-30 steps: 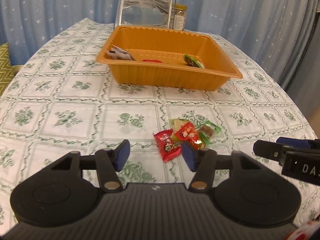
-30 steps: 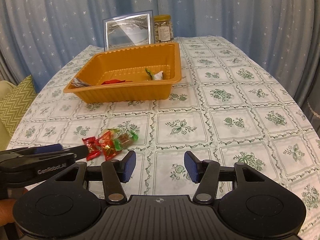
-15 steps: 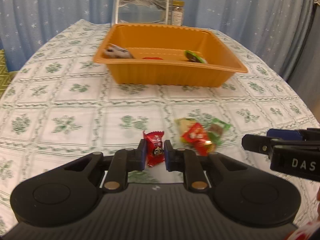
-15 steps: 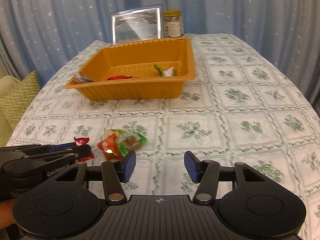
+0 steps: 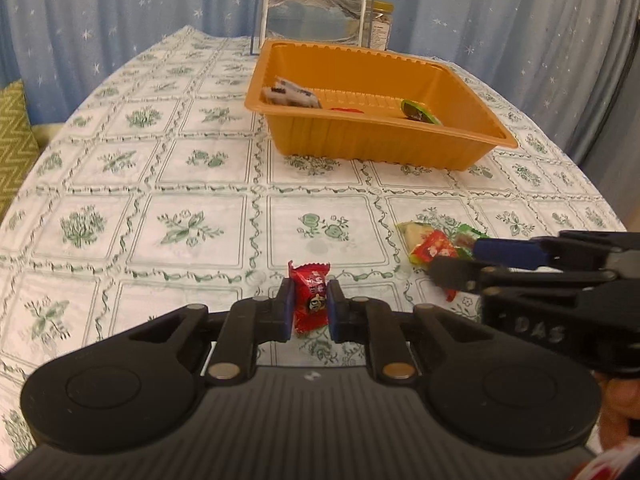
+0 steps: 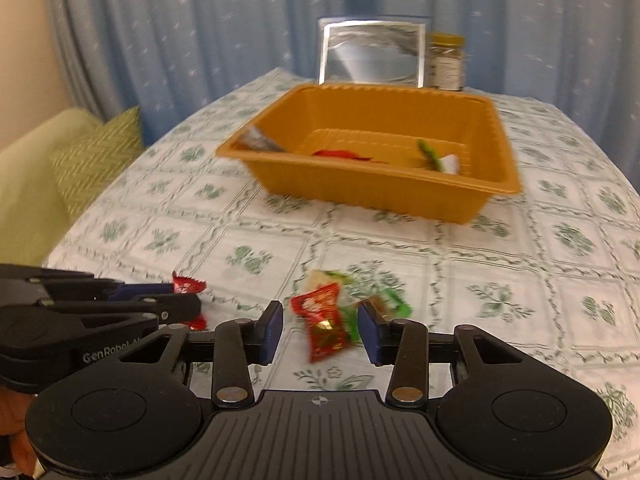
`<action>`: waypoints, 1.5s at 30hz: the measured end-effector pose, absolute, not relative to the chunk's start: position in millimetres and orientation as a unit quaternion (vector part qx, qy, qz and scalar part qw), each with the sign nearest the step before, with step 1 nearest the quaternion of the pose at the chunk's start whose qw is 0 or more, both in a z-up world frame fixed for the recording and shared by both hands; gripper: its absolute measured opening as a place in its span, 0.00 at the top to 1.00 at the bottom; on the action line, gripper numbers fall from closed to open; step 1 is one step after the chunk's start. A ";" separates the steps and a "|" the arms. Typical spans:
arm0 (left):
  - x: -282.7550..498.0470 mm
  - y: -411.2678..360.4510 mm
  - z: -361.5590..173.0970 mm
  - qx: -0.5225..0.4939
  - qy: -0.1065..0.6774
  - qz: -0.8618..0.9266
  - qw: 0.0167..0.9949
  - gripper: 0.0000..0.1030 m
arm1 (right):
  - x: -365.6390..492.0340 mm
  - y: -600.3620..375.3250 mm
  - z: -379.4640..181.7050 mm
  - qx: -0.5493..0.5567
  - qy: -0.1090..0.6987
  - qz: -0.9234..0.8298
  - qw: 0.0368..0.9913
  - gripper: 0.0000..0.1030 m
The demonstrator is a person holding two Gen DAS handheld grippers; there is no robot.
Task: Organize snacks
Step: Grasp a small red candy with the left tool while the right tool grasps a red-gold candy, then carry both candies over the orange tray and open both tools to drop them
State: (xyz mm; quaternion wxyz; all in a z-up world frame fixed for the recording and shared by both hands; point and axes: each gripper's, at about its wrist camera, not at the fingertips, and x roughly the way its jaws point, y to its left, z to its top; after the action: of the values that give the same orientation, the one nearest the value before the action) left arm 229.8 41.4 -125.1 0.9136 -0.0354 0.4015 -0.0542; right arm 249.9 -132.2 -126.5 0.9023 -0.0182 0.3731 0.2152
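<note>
Pick-up step: left gripper (image 5: pixel 310 307) pinches a red candy (image 5: pixel 309 295), right gripper (image 6: pixel 320 332), jaws just narrowing but unclamped, straddles the candy pile (image 6: pixel 334 312); next, carry to the tray (image 5: pixel 400 148).

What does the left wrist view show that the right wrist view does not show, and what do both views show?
Only the left wrist view shows the left claw from behind, shut on the red candy, and its printed wrapper.

Only the right wrist view shows the right claw with jaws that have just been closing around the red-and-gold candy without pressing it yet, and the green cushion.

Both show the orange tray holding a few snacks, the loose candy pile, the framed picture and the jar.
</note>
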 end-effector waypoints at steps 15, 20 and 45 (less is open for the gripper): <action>218.5 44.5 -117.7 -0.041 0.405 -0.055 0.912 0.86 | 238.1 -125.8 -120.1 -0.056 0.372 0.200 0.905 0.80; 216.6 37.9 -101.8 -0.033 0.400 -0.058 0.914 0.85 | 225.3 -132.7 -102.7 -0.032 0.371 0.192 0.908 0.80; 327.4 11.3 -25.7 -0.007 0.344 -0.094 0.934 0.86 | 329.0 -181.9 -19.0 0.026 0.328 0.144 0.933 0.80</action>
State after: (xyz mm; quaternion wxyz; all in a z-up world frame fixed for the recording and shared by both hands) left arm 327.4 11.3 -25.7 0.9342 -0.0068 0.3440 -0.0941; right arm 329.0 -181.9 -19.0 0.9331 0.0261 0.3285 0.1441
